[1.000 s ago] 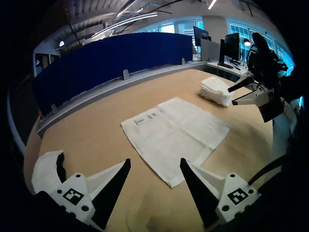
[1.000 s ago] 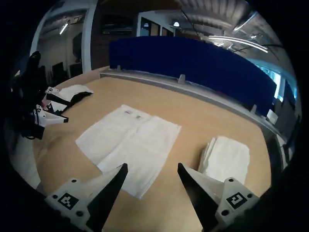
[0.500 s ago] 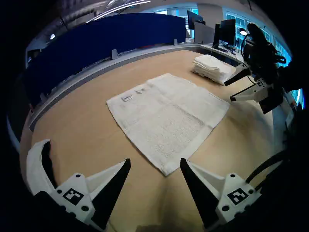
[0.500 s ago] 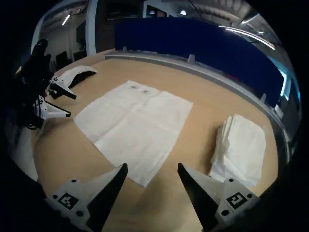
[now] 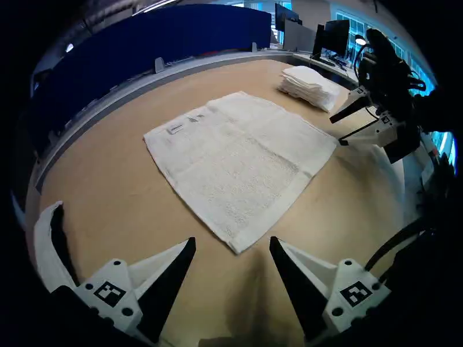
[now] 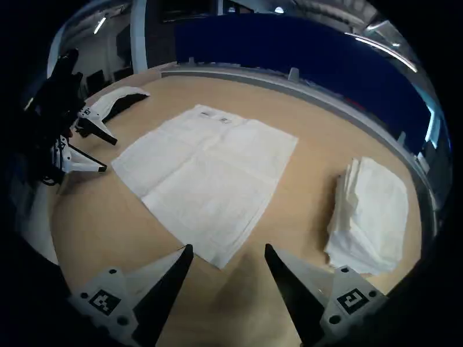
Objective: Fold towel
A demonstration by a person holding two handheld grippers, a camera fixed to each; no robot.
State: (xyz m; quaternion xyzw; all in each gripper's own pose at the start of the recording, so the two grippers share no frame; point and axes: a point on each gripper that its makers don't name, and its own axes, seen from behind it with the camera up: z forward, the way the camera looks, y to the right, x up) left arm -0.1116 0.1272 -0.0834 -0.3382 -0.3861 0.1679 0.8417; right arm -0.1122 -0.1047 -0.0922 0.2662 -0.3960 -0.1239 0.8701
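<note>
The towel (image 5: 243,156) lies spread flat in a single layer on the tan, smooth surface (image 5: 110,173). It is white terry, roughly rectangular, with a nubby pile, a flatter hemmed band along its edges and faint crease lines crossing its middle. Two small tags (image 5: 184,122) sit on its far edge.

My left gripper (image 5: 231,242) has its fingers spread wide and holds nothing. One near corner of the towel points into the gap between the dark, tapered fingertips. I cannot tell whether they touch the cloth.

My right gripper (image 6: 228,248) is also wide apart and empty, with the towel's other near corner lying in the gap between its fingertips.

Beyond the towel's right side, apart from it, sits a stack of folded towels (image 6: 370,217) of the same white terry, its layered edges facing the towel. Off the towel's left side, well apart, lies a white curved piece (image 6: 116,101) with a dark inner face. Behind the towel's far edge, a dark blue partition (image 5: 144,40) runs along the back of the surface.
</note>
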